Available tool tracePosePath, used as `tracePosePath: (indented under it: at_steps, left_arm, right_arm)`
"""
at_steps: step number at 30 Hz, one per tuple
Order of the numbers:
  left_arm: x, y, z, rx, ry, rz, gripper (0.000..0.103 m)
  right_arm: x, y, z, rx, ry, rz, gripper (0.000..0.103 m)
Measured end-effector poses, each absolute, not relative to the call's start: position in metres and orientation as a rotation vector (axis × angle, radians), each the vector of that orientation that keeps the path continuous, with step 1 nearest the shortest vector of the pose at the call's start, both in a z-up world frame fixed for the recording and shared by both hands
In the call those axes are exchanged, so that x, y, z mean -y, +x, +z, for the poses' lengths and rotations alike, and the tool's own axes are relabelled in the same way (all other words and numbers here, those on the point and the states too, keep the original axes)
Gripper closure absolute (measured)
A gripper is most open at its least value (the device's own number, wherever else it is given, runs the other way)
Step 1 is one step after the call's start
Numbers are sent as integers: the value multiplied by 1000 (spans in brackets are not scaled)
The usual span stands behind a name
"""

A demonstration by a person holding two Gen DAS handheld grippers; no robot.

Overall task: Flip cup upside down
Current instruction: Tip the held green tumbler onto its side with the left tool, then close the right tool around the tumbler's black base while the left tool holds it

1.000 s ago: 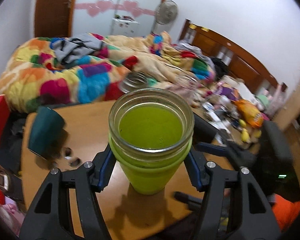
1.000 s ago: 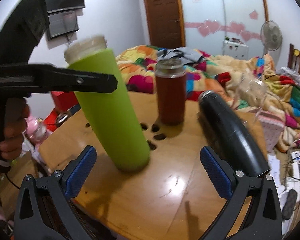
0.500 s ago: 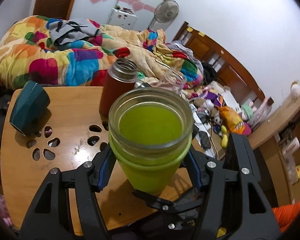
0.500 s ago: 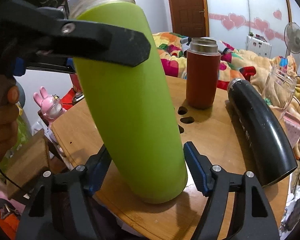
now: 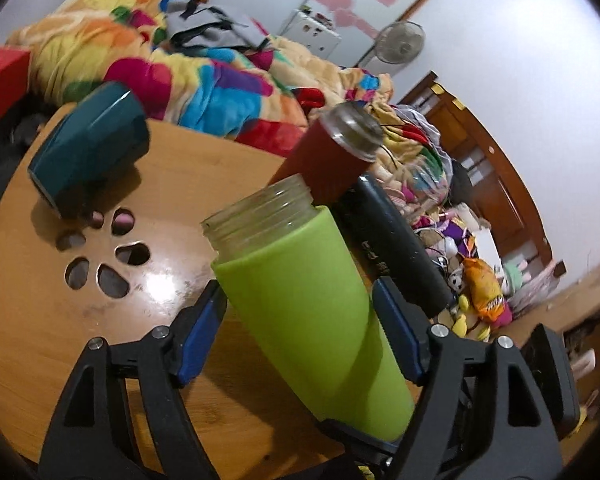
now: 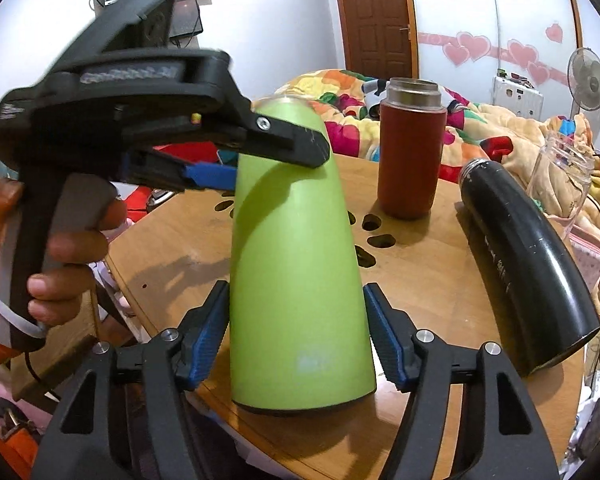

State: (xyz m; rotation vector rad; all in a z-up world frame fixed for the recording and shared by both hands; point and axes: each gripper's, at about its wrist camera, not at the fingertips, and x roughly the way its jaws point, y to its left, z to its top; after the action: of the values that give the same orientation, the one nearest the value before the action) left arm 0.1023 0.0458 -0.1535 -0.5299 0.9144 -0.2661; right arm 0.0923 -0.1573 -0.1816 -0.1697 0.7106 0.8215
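The cup is a tall green cup with a clear glass threaded mouth. It is tilted, mouth leaning away over the round wooden table, and lifted off the tabletop. My right gripper is shut on its lower body near the base. My left gripper straddles its upper body; its blue pads stand slightly apart from the cup. In the right wrist view the left gripper reaches in from the left, held by a hand.
A brown-red bottle stands upright behind the cup. A black bottle lies on its side at the right. A teal cup lies at the table's far left. A clear jar and a colourful bed lie beyond.
The right gripper has closed on the cup's lower body. The cup has tipped so its mouth points away from the left camera. The left gripper's pads have come off the cup.
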Motion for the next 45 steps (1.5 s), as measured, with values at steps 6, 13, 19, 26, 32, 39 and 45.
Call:
tracePosePath:
  at_steps: [6,13,19,26,32,39,45]
  left_arm:
    - [-49,103,-168,-956,-523,-212,24]
    - [-30,91,-145,-890,-364,-249,24]
    - [6,78,-122,-832,-191,-335,46]
    - [20,75,-130,-858,-118,-314,69]
    - [12,73,-131,-872,-144,-303,74]
    - [5,66,-124,-866,-192,-324,77]
    - [3,59,-106,-825,-205,-343,77]
  right_arm:
    - [152,92,-186,-719,-181,831,41]
    - [153,94,-191,-737,-161,827,41]
    - [154,92,-191,-752,-153,807,40]
    - [162,74,-200,-775,-149,764,39]
    - [166,64,-202,-787,-120,725,40]
    - [179,53,-180,-748,-119,703,40]
    - [187,45,-143,-662,-125,709,40]
